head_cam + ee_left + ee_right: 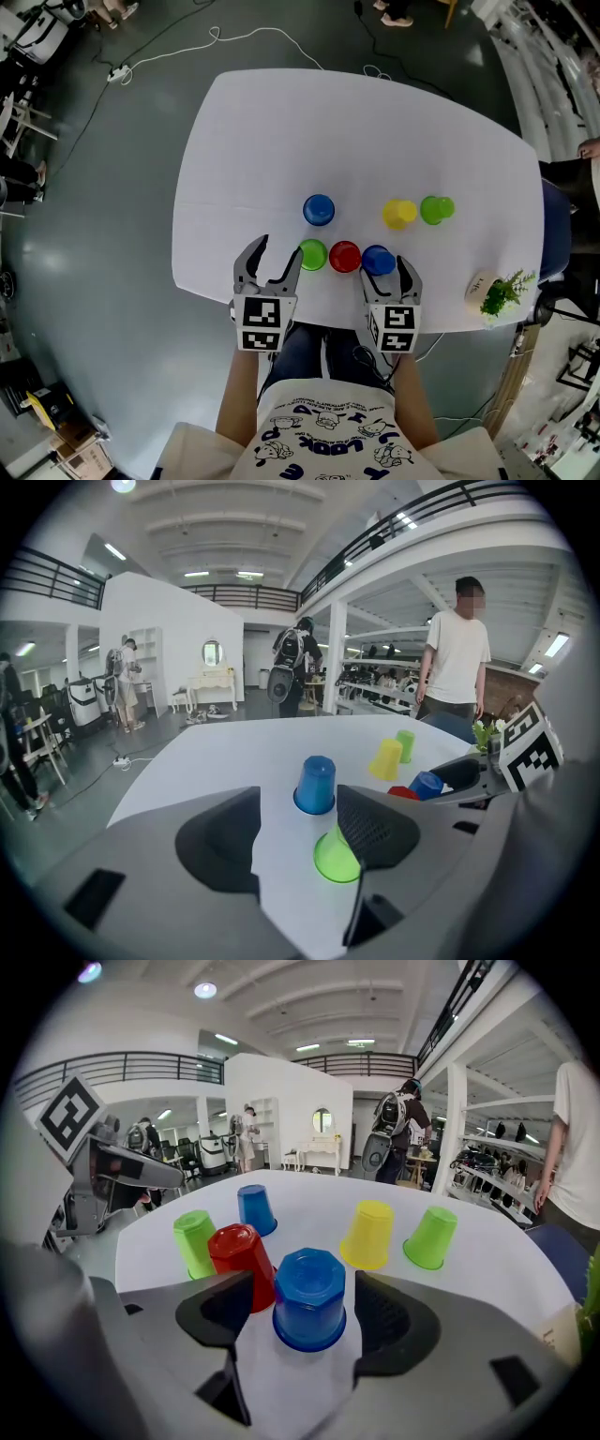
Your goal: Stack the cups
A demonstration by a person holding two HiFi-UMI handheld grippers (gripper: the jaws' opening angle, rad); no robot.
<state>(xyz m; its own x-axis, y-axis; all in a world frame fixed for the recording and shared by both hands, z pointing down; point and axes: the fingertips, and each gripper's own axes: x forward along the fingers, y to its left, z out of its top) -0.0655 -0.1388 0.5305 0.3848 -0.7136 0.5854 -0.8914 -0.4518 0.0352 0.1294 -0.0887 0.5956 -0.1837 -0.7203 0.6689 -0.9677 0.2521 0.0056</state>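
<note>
standing mouth-down, axis upright, blue cup (309, 1299) between parted right tongs (300, 1290).

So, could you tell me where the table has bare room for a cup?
The far half of the table, beyond the far blue cup, is bare, as is its left side. The near edge is crowded: green cup, red cup, near blue cup.

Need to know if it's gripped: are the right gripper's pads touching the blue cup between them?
Apart. In the right gripper view the blue cup stands between the open jaws of the right gripper, a narrow gap on each side.
</note>
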